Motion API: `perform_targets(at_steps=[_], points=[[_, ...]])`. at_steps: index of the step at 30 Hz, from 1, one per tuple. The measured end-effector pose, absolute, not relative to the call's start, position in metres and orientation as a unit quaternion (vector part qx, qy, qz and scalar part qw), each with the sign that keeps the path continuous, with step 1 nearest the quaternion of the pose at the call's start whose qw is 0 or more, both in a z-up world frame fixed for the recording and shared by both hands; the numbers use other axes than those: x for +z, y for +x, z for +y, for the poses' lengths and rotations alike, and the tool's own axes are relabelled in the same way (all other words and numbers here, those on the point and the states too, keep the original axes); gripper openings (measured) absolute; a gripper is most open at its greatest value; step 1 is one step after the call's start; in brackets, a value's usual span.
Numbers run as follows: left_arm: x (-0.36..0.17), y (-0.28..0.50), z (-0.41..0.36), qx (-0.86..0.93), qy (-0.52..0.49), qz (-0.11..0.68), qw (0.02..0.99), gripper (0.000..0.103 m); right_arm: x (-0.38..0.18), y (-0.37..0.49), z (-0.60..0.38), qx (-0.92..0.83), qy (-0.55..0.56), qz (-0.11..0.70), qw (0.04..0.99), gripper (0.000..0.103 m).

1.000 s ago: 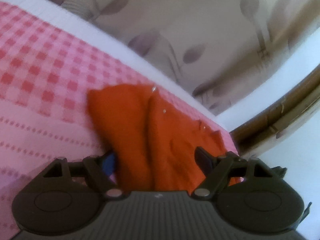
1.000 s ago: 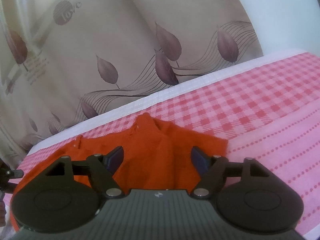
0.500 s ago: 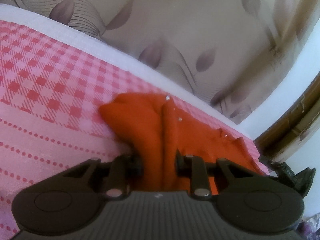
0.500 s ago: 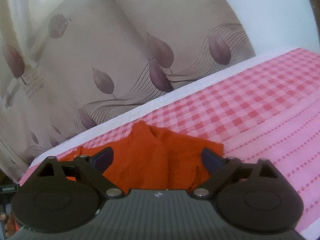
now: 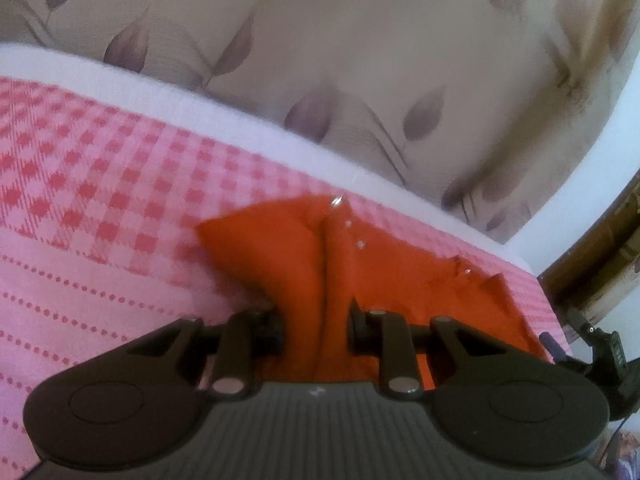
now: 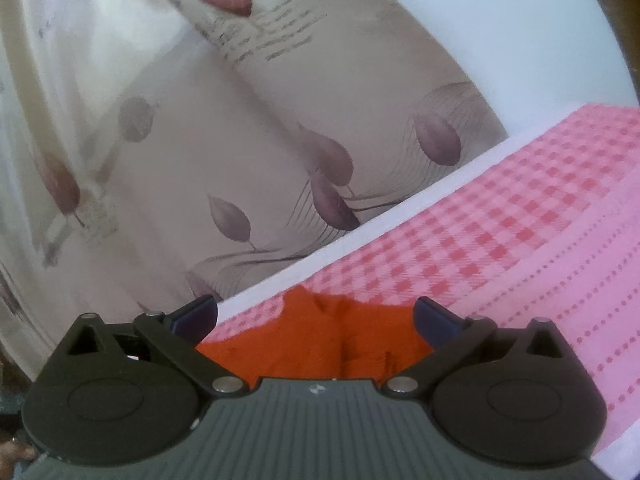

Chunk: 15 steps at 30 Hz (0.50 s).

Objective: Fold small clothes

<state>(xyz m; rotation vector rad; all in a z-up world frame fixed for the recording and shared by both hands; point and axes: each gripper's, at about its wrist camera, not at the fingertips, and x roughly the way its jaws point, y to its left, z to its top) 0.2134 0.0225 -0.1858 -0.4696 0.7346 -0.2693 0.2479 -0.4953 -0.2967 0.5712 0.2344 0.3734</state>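
An orange buttoned garment [image 5: 280,248] lies crumpled near the far edge of the pink checked bedspread [image 5: 100,200]. My left gripper [image 5: 316,322] is shut on a raised fold of it, with the cloth bunched between the pads and lifted a little. In the right wrist view the same orange garment [image 6: 320,344] lies low between the fingers of my right gripper [image 6: 316,312]. That gripper's jaws are opening wide, and their blue pads do not touch the cloth. The garment's near part is hidden behind both gripper bodies.
A beige curtain with purple leaves [image 5: 360,60] hangs just behind the bed's white edge [image 5: 240,120]. A brown wooden frame [image 5: 600,248] stands at the right. The bedspread [image 6: 520,220] stretches away to the right in the right wrist view.
The left gripper closed on the orange fold and lifted it slightly. The right gripper's jaws spread wider, and it drew back and tilted, so less of the garment shows.
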Motion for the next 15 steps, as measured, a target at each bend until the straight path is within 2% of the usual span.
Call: perform_targets(at_steps=[8,15], points=[[-0.144,0.207,-0.024,-0.119,-0.216,0.342,0.907,0.023,-0.310,0.243,-0.527,0.185,0.376,0.103,0.902,0.103],[-0.126,0.198,-0.086,-0.139,-0.205,0.337,0.908,0.022,-0.312,0.233,-0.531,0.220,0.385,0.106,0.890,0.103]])
